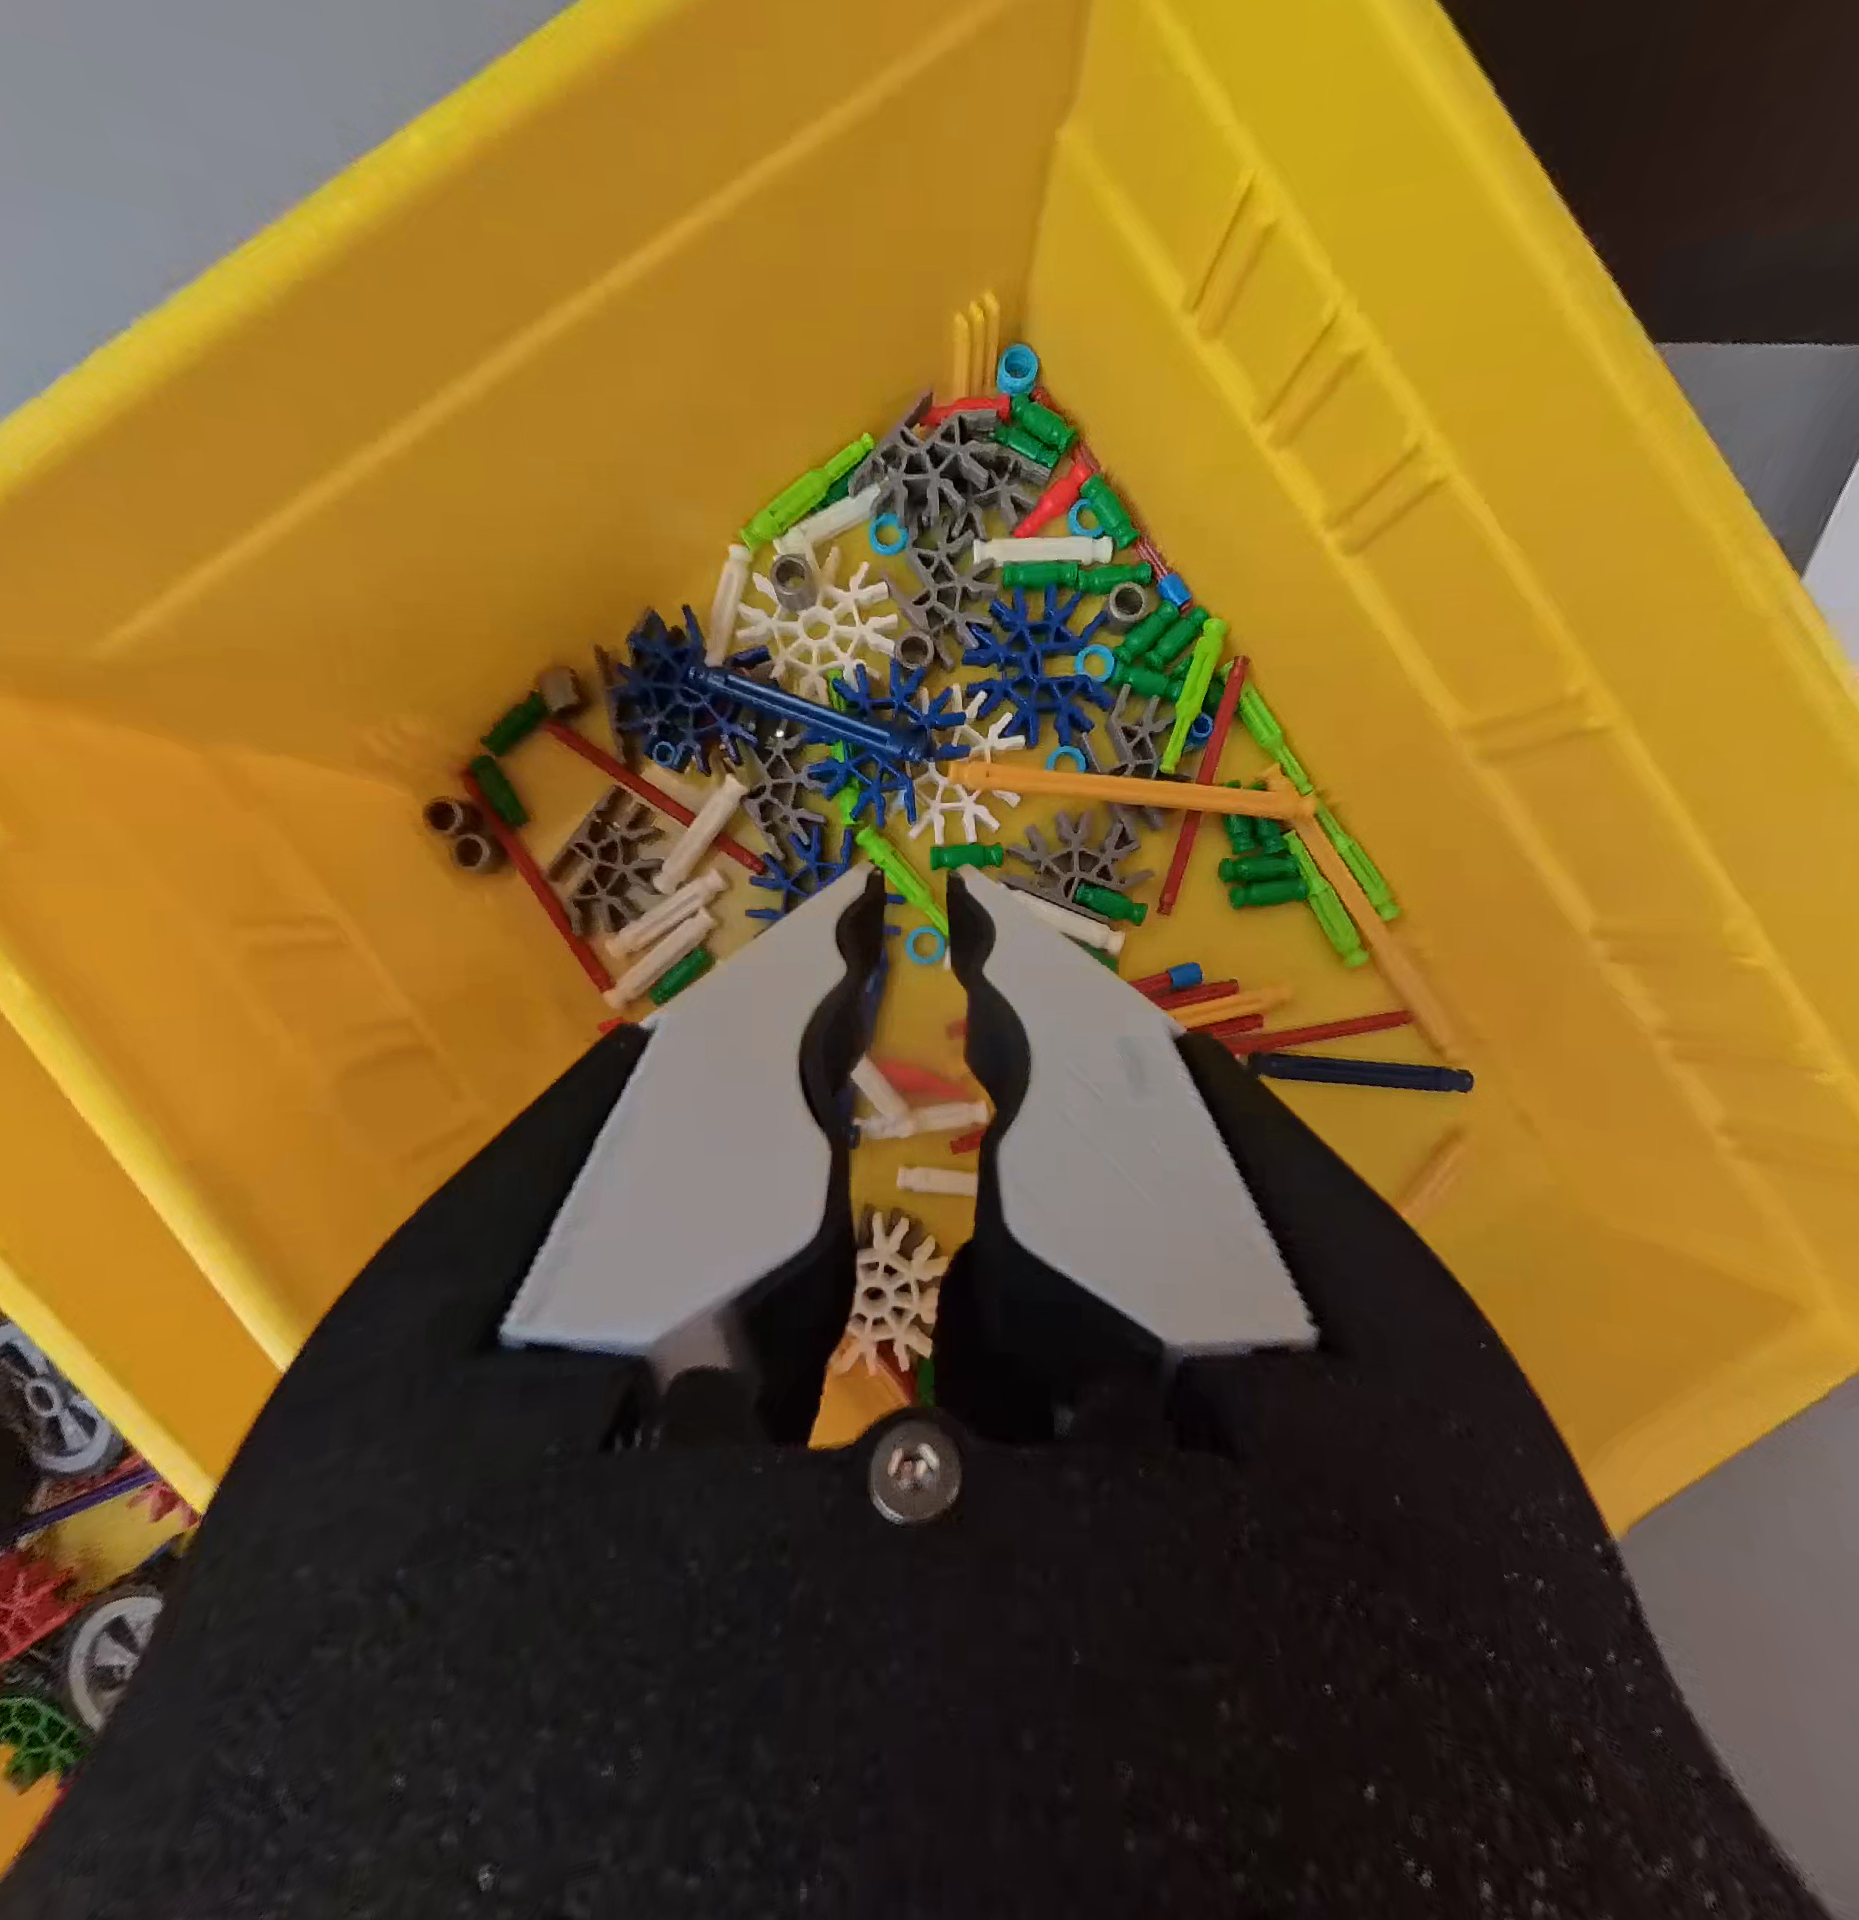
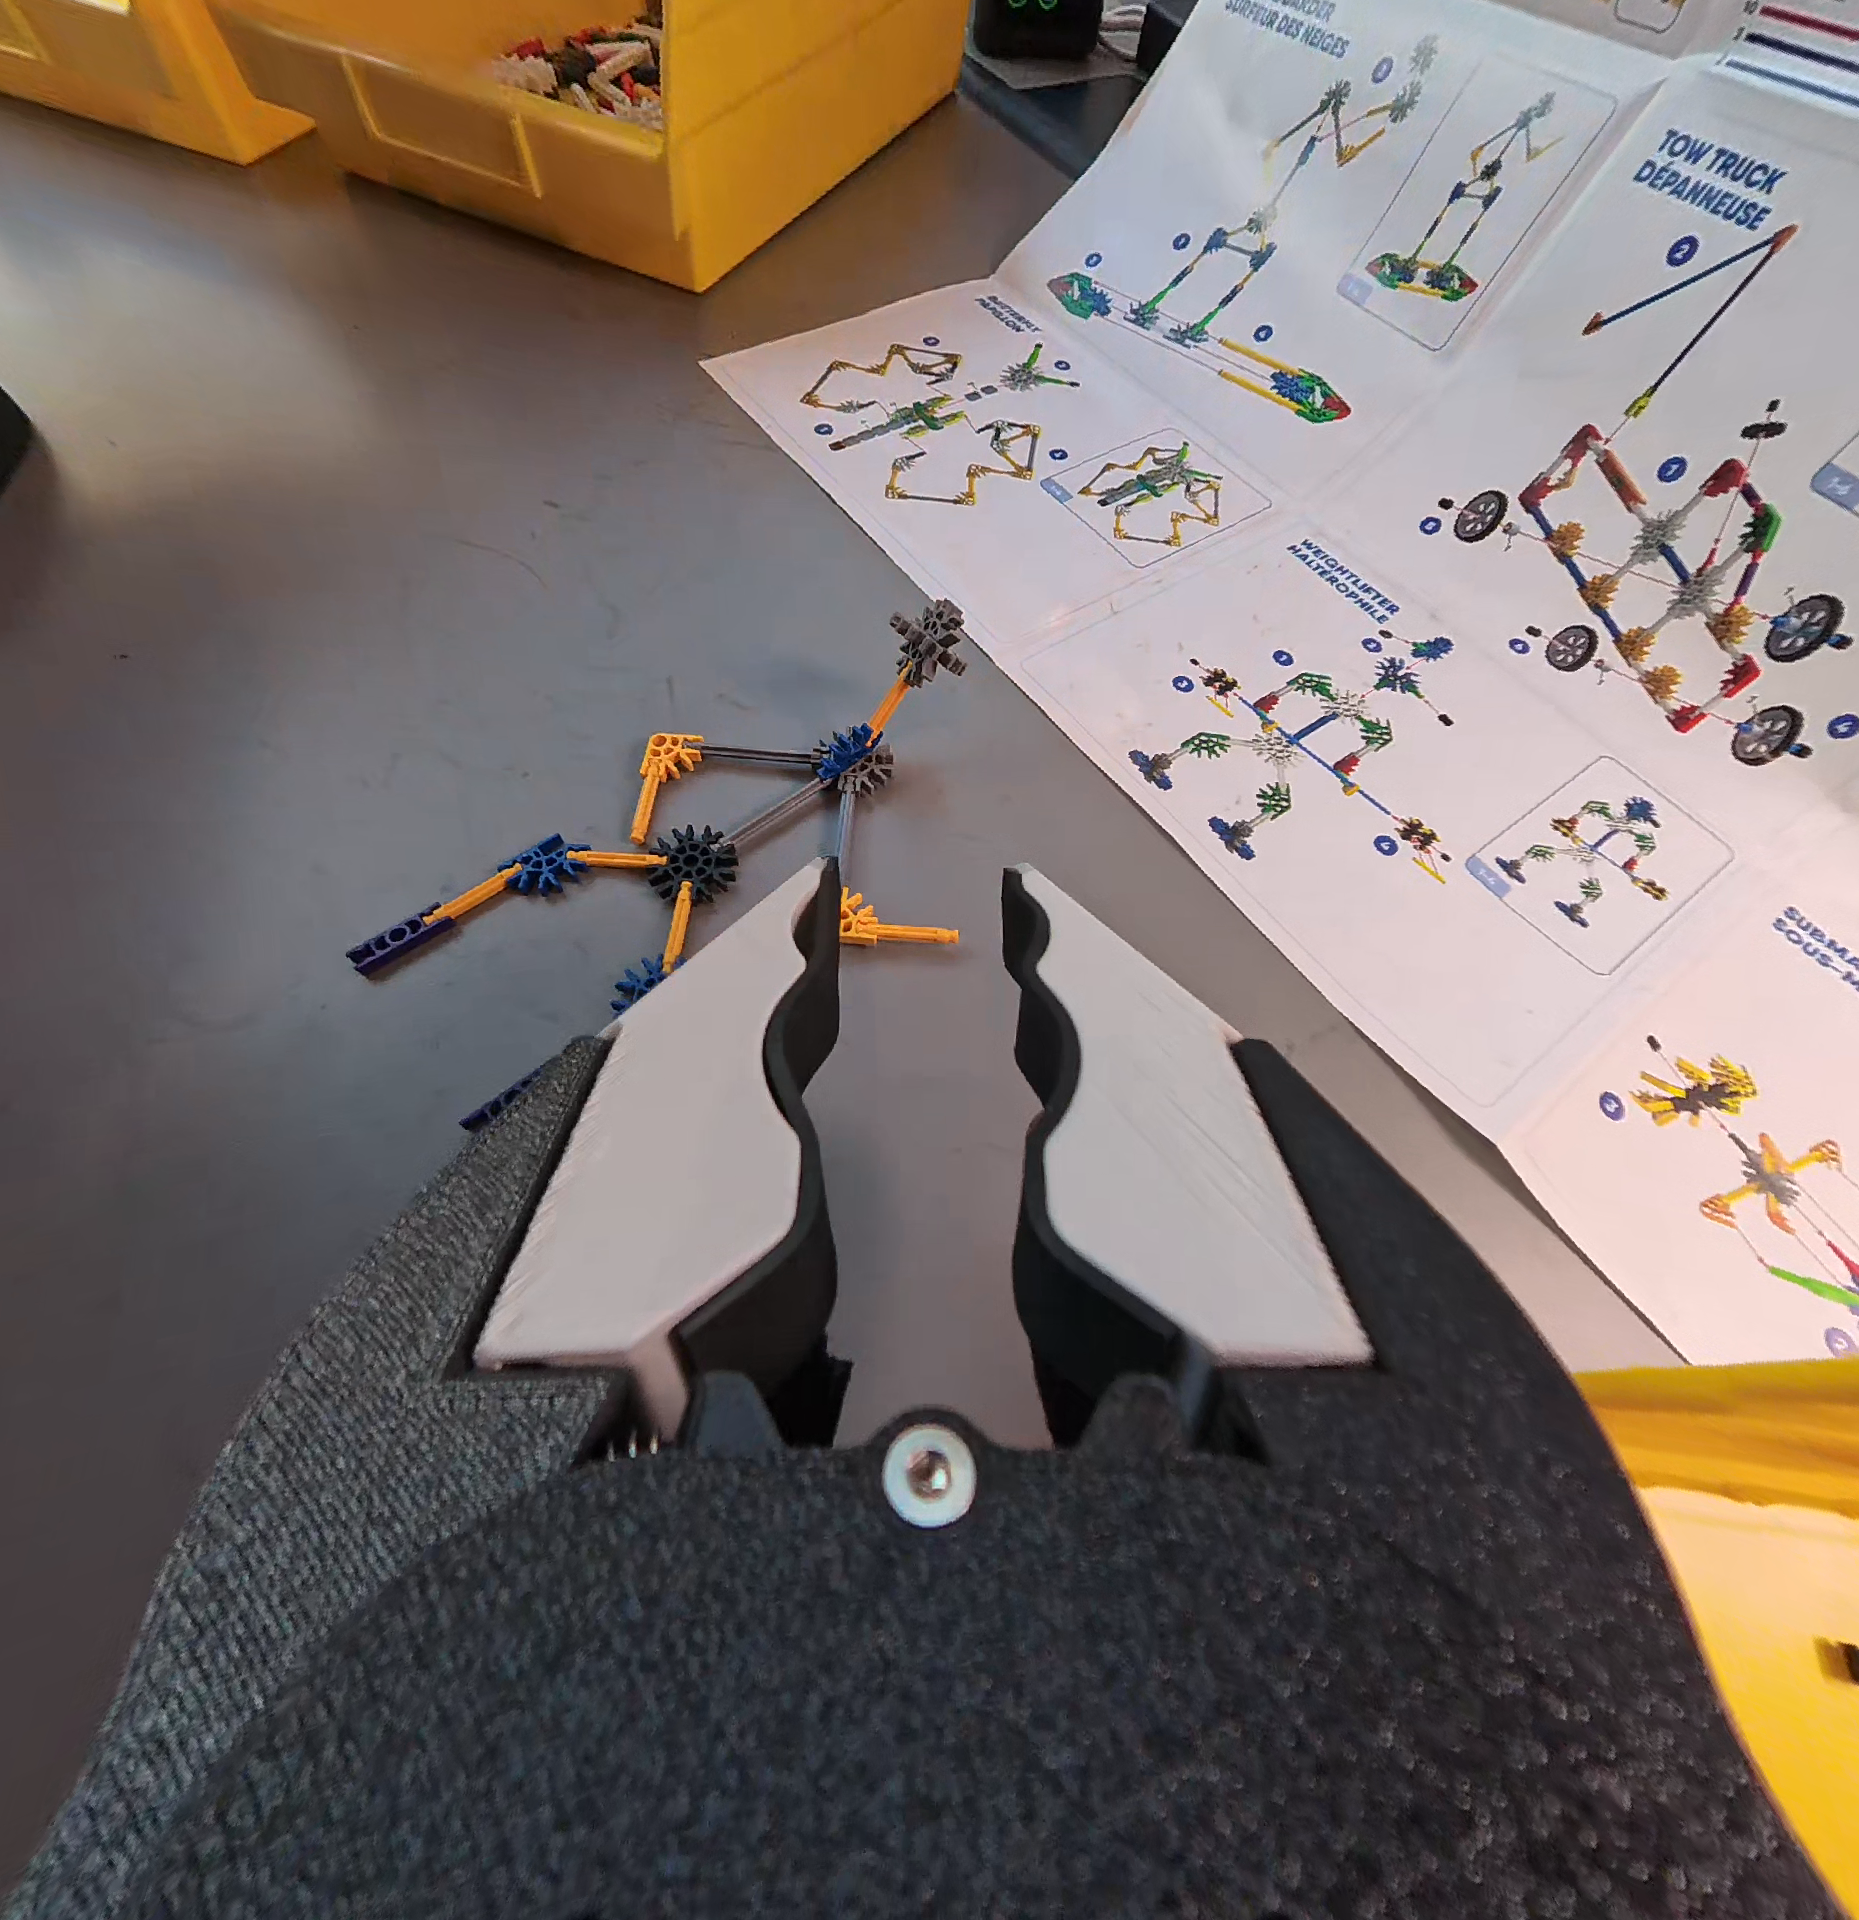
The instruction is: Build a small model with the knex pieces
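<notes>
- Left gripper (image 1: 912, 902) is hovering inside yellow bin (image 1: 592, 436), narrowly parted, holding nothing, above a blue ring (image 1: 925, 945).
- Right gripper (image 2: 917, 896) is hovering wide, empty, over table (image 2: 281, 499), beside rod model (image 2: 696, 821).

Left gripper (image 1: 912, 883) narrowly parted; right gripper (image 2: 917, 878) wider.

- The big paper sheet (image 2: 1320, 582), to the right of the right claw, has printed words and small numbers in blue circles beside toy pictures, some maybe too blurry.

Even bright indoor light, soft shadows, wide-angle edge distortion, slight blur at borders.
</notes>
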### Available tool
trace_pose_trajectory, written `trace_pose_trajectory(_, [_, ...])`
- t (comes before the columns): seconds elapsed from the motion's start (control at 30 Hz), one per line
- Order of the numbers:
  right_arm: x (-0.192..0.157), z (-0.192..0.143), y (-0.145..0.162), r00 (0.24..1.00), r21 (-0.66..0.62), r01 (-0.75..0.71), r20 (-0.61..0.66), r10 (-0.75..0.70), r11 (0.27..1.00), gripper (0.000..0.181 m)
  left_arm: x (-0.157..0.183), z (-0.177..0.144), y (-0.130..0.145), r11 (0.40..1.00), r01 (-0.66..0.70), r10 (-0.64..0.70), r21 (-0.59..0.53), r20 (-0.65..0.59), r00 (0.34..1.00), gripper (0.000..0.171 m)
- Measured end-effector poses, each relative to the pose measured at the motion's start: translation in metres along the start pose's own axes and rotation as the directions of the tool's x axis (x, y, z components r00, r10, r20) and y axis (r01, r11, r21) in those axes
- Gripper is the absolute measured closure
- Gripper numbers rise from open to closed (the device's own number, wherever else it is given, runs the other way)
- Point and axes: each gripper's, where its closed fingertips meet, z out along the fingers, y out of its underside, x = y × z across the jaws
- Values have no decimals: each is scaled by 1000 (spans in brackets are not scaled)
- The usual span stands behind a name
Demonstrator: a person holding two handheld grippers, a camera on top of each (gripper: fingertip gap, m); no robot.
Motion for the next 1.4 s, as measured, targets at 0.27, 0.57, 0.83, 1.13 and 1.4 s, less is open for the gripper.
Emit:
trace_pose_trajectory(0.27, [1, -1, 1, 1000, -3, 5, -7, -5, 1000, 152, 1, 33, 16, 976, 51, -56, -210, -20, 998, 163])
trace_pose_trajectory(0.57, [2, 1, 7, 1000, -24, 1, 7, 0, 1000, 152, -9, 35, 15, 972, 78, -80, -224, 2, 997, 162])
trace_pose_trajectory(0.83, [1, 5, 14, 1000, -50, -4, 12, 5, 999, 152, -11, 43, 15, 968, 79, -76, -240, 21, 997, 162])
trace_pose_trajectory(1.13, [5, 3, 10, 1000, -26, -14, -3, 14, 1000, 152, 2, 19, 1, 987, -55, 58, -151, 17, 998, 166])
trace_pose_trajectory(1.4, [11, 1, 2, 998, 34, -60, -16, 60, 998, 152, 148, -80, 25, 870, -397, 471, 293, -254, 844, 165])
